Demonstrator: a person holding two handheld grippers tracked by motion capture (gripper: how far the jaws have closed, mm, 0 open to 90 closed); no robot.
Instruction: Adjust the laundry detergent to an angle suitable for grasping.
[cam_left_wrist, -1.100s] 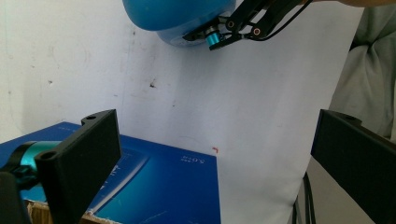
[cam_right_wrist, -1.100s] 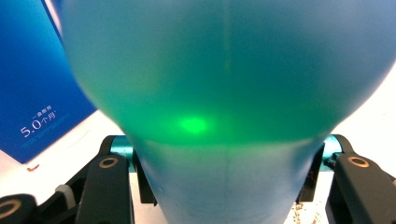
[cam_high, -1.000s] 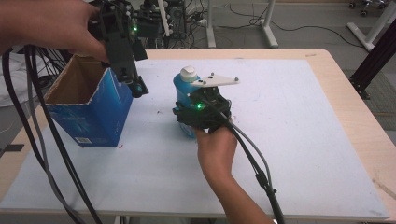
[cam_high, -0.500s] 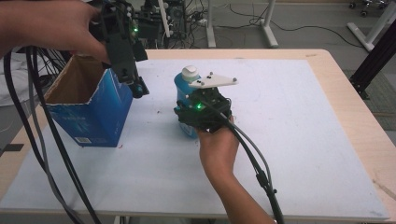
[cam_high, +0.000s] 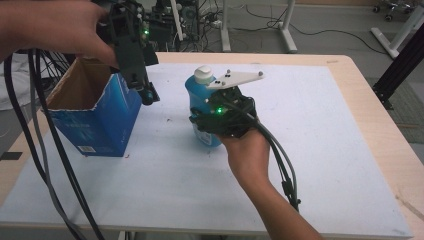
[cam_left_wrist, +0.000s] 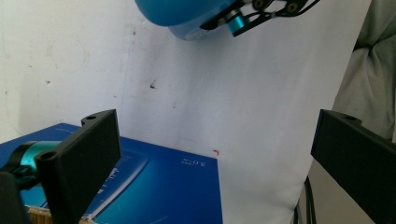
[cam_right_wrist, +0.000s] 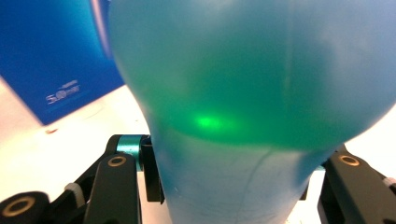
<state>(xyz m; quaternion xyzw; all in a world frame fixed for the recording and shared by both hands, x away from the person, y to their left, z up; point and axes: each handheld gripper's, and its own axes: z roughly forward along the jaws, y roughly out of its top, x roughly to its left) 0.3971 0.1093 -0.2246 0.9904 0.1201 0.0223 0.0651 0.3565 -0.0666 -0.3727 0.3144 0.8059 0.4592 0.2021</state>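
A blue plastic bottle with a white cap stands upright on the white table sheet. My right gripper comes at it from the near side, and its jaws are shut on the bottle's lower body. My left gripper hangs over the right rim of an open blue cardboard box, pointing down with its jaws wide apart. In the left gripper view nothing lies between its jaws, with the box's blue side below them. The bottle and the right gripper show at the top.
The box stands at the sheet's left, a little apart from the bottle, its blue wall seen beside the bottle. Black cables trail down at the left edge. The bare wooden table rim runs along the right.
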